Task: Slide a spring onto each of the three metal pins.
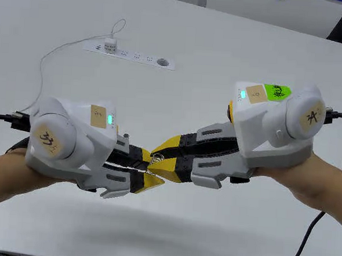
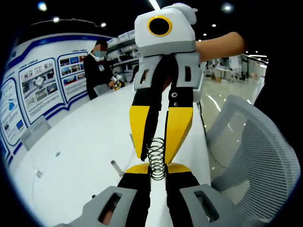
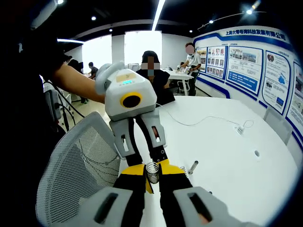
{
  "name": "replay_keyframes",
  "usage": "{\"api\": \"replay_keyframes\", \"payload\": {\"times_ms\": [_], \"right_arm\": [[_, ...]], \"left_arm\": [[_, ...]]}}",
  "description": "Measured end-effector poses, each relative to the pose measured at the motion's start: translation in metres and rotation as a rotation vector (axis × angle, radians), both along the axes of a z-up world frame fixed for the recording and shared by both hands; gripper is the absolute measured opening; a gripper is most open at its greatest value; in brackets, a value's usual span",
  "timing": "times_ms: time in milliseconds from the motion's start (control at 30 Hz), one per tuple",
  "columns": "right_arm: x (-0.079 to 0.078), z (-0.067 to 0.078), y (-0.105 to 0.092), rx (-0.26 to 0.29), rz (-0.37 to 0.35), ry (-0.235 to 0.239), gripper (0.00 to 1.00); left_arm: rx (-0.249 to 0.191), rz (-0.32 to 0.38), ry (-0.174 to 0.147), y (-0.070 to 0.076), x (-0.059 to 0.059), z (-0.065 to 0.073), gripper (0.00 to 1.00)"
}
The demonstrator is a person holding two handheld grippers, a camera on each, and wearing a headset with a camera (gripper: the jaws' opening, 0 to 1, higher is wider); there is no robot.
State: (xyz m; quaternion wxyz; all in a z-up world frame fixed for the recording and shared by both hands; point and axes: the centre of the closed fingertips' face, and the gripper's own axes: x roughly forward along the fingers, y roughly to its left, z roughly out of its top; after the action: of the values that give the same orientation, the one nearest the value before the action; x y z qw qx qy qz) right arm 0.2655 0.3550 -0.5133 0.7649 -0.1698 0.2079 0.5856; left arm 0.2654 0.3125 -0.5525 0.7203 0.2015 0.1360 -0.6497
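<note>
Pinching 1 spring (image 2: pixel 156 158), L gripper (image 2: pixel 158 171) and R gripper (image 3: pixel 152 171) both; 1 pin (image 3: pixel 192 167) on table (image 3: pixel 236 161).

Round sticker, tan (image 1: pixel 47 139), rear of left gripper (image 1: pixel 152 172) — handwritten, approx. "33".
Disc sticker, tan (image 1: pixel 313 116), rear of right gripper (image 1: pixel 157 162) — handwritten char., illegible.
Green sticker (image 1: pixel 277 91), same unit: black scrawl, illegible.
Wall sign (image 3: pixel 253 32) — blue Chinese chars., too small to read.
Wall posters (image 2: pixel 38 90): text illegible.
</note>
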Motion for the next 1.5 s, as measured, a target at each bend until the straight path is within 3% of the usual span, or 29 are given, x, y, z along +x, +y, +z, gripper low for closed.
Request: {"api": "replay_keyframes", "payload": {"times_ms": [67, 233, 300, 433, 500, 633, 800, 933, 1200, 1400, 1500], "right_arm": [[0.000, -0.001, 0.000, 0.000, -0.001, 0.006, 0.10], [0.000, -0.003, 0.004, 0.000, 0.009, 0.016, 0.10], [0.002, -0.003, 0.006, -0.001, 0.010, 0.012, 0.10], [0.009, 0.002, 0.008, 0.006, 0.005, 0.007, 0.10], [0.013, 0.001, 0.007, -0.009, 0.005, 0.000, 0.10], [0.018, 0.000, 0.004, -0.018, 0.001, -0.003, 0.10], [0.027, -0.003, -0.002, -0.031, -0.018, -0.007, 0.10], [0.038, -0.005, -0.008, -0.044, -0.046, -0.015, 0.10], [0.071, -0.007, -0.027, -0.060, -0.116, -0.033, 0.10], [0.094, -0.011, -0.041, -0.077, -0.220, -0.042, 0.10], [0.106, -0.019, -0.050, -0.104, -0.282, -0.038, 0.10]], "left_arm": [[0.000, 0.002, 0.006, 0.001, 0.000, -0.001, 0.10], [-0.019, 0.017, 0.059, 0.008, -0.001, -0.003, 0.11], [-0.018, 0.025, 0.051, 0.010, 0.001, -0.003, 0.12], [0.041, 0.064, 0.027, 0.023, 0.008, -0.014, 0.22], [0.027, 0.088, 0.034, 0.028, 0.012, -0.013, 0.28], [0.009, 0.132, 0.042, 0.036, 0.019, -0.010, 0.31], [-0.006, 0.187, 0.022, 0.048, 0.031, -0.005, 0.36], [-0.043, 0.215, 0.032, 0.055, 0.035, 0.002, 0.38], [-0.058, 0.308, 0.051, 0.074, 0.051, 0.002, 0.57], [-0.066, 0.341, 0.074, 0.086, 0.057, 0.003, 0.65], [-0.084, 0.358, 0.088, 0.089, 0.058, 0.002, 0.68]]}}
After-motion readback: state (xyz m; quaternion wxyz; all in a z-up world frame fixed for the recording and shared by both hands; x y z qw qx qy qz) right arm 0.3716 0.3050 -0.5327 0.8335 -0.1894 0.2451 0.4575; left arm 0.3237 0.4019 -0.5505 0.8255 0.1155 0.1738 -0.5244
